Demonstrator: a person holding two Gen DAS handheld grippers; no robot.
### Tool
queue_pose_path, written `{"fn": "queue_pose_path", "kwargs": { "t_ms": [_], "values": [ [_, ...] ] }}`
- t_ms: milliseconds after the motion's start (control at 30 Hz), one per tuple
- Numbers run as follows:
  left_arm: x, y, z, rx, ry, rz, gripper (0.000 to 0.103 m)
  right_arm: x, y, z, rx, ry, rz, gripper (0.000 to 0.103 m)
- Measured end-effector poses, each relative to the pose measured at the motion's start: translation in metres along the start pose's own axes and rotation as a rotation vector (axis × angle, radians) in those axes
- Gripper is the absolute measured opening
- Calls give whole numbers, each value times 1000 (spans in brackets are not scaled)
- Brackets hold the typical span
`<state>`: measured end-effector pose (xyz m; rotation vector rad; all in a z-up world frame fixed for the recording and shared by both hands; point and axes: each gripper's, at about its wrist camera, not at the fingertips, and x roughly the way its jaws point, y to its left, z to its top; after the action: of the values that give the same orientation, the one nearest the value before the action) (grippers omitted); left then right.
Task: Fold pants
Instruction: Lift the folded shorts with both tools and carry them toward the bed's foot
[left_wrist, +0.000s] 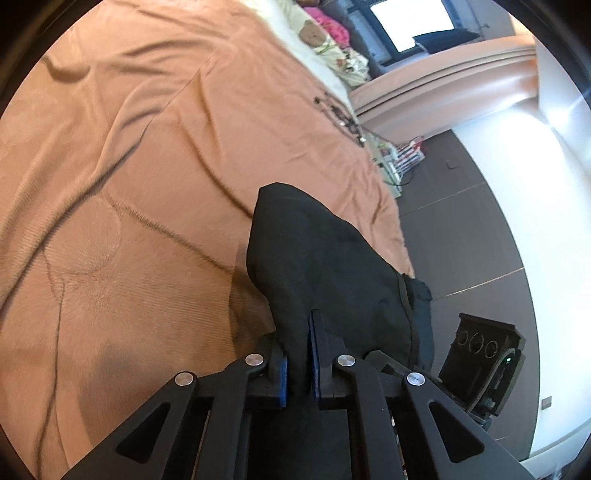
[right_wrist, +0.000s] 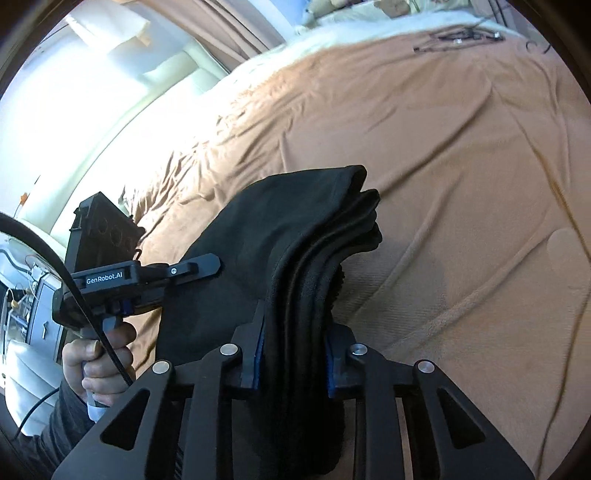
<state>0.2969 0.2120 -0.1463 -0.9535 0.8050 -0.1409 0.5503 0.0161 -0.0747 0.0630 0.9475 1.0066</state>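
Both claws are clamped on the black pants (right_wrist: 295, 236), raised just off the brown bedspread (right_wrist: 461, 166) near its edge, the right gripper (right_wrist: 293, 365) biting a thick stack whose outer layers could slip, the left gripper (left_wrist: 297, 363) seemingly pinching less.

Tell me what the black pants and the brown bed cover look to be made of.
Black pants: thick matte knit, probably fleece; soft rounded stacked folds, no sheen.
Brown bed cover: soft plush or brushed fabric, likely; fuzzy nap along creases, faint ribbed texture, slight sheen.
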Motion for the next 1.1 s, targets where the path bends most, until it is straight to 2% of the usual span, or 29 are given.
{"fn": "queue_pose_path", "kwargs": {
  "t_ms": [733,1100],
  "values": [
    [-73,-76,-52,143,-121,-87,8,-88,55,-73,-71,-218,-31,18],
    [-98,-131,-73,235,-163,-173,8,-168,94,-117,-134,-320,-99,18]
  ]
}}
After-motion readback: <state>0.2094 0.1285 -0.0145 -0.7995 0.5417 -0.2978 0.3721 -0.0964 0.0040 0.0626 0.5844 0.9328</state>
